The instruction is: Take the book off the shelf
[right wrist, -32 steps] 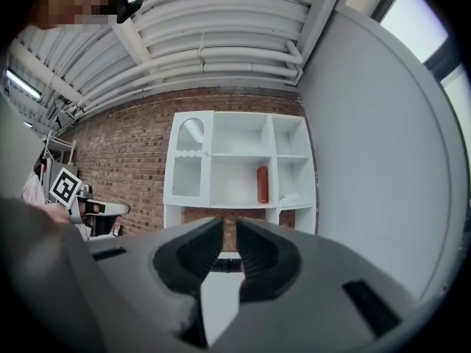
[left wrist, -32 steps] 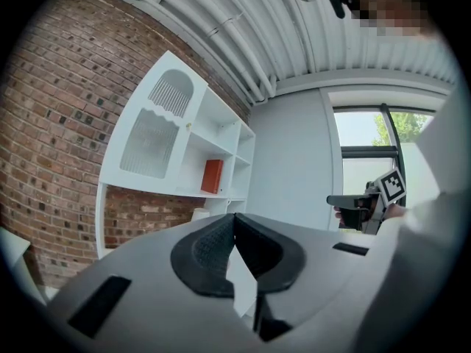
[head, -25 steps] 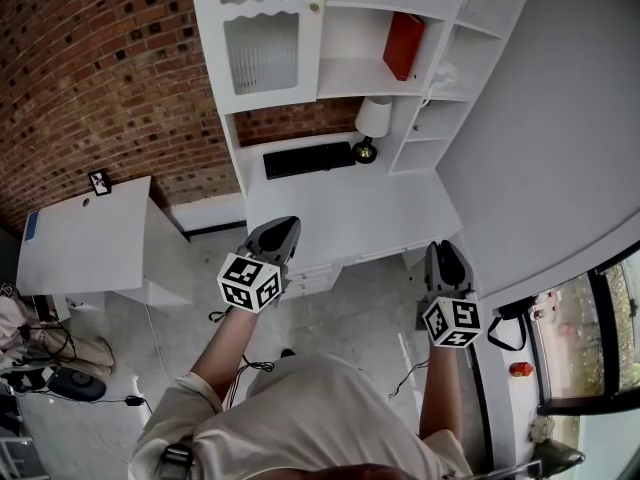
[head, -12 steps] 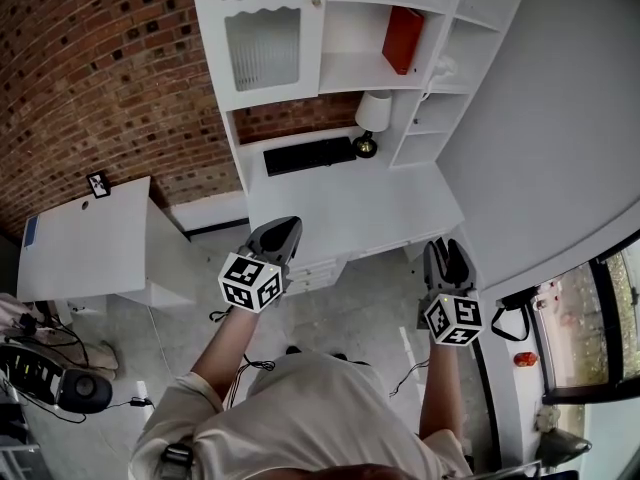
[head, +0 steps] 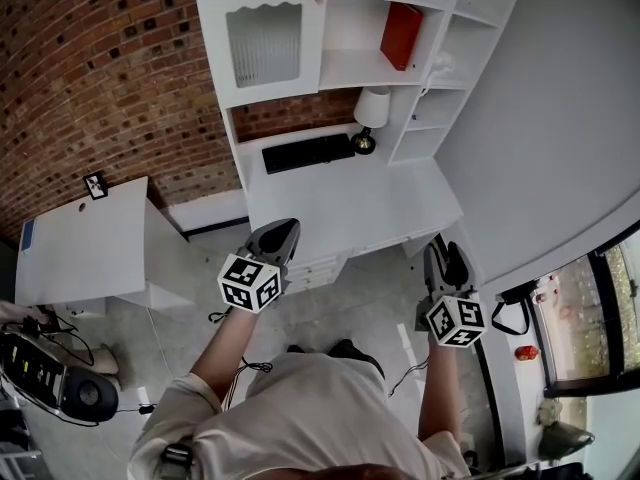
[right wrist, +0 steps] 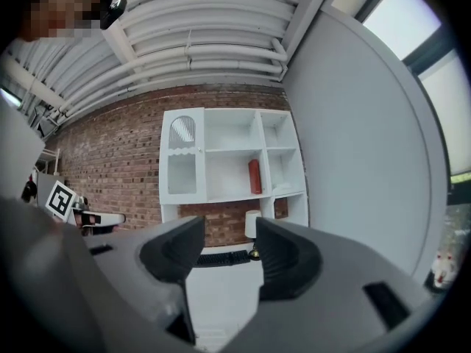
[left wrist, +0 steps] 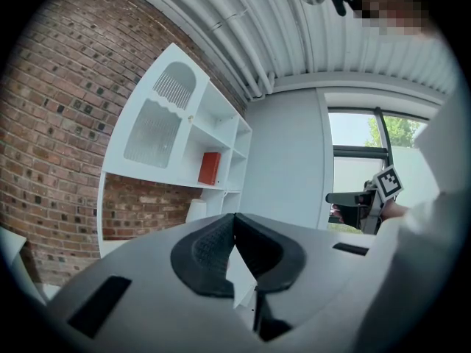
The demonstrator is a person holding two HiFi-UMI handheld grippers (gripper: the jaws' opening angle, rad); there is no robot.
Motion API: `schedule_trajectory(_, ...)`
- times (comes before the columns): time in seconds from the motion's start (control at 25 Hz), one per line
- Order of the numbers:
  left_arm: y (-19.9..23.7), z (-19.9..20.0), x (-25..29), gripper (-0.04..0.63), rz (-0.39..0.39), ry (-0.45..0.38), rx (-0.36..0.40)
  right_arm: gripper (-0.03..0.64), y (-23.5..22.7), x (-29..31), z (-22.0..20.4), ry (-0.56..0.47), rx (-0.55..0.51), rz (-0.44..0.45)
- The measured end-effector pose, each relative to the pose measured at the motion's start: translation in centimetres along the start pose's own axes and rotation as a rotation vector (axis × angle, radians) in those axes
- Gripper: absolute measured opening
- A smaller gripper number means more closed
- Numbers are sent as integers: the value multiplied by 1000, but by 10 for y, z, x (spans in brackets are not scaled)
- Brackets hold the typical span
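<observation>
Left gripper (left wrist: 234, 223): my jaws are pressed together at the tips, with nothing pinched between them. I hold it low, in front of my body, over the near edge of the white desk surface (head: 350, 203).

Right gripper (right wrist: 230, 230): my jaws are spread, and the gap holds nothing. Through the gap I see the desk top, a black keyboard (right wrist: 219, 257) and the foot of a small lamp (right wrist: 252, 226). This gripper sits off the desk's right front corner, about level with the left one.

Book (head: 401, 34): red, and on the white shelf unit (head: 350, 68) that rises from the back of the desk. It stands on end in the open middle compartment, at that compartment's right side next to the divider. From the head view it looks slightly tilted; in the right gripper view it reads as upright. I cannot tell whether it touches the divider. A closed door with a ribbed pane (head: 265, 43) is to its left, and the narrow column of small compartments is to its right. The lamp stands on the desk below it, beside the keyboard.

Both grippers are well apart from the book, with the full depth of the desk between them and it.

Surroundings: a red brick wall (head: 100, 68) lies behind the unit, and a second, lower white table (head: 85, 238) stands to my left. A plain white wall is on my right.
</observation>
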State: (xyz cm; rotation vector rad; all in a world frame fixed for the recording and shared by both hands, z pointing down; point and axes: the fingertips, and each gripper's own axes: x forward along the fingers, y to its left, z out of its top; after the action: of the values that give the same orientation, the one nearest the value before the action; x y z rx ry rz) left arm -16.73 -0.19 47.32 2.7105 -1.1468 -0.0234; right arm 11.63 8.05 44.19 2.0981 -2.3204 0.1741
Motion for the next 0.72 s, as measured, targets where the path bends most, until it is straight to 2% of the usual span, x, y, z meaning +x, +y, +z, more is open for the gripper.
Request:
schedule_trajectory(0.44,10,0,34,-6,26,21,8,201,-20,43,-6,24,-16,22)
schedule_trajectory(0.72,15,8,81,-6,60,21,17,202,-52,93,1,34,-31,65)
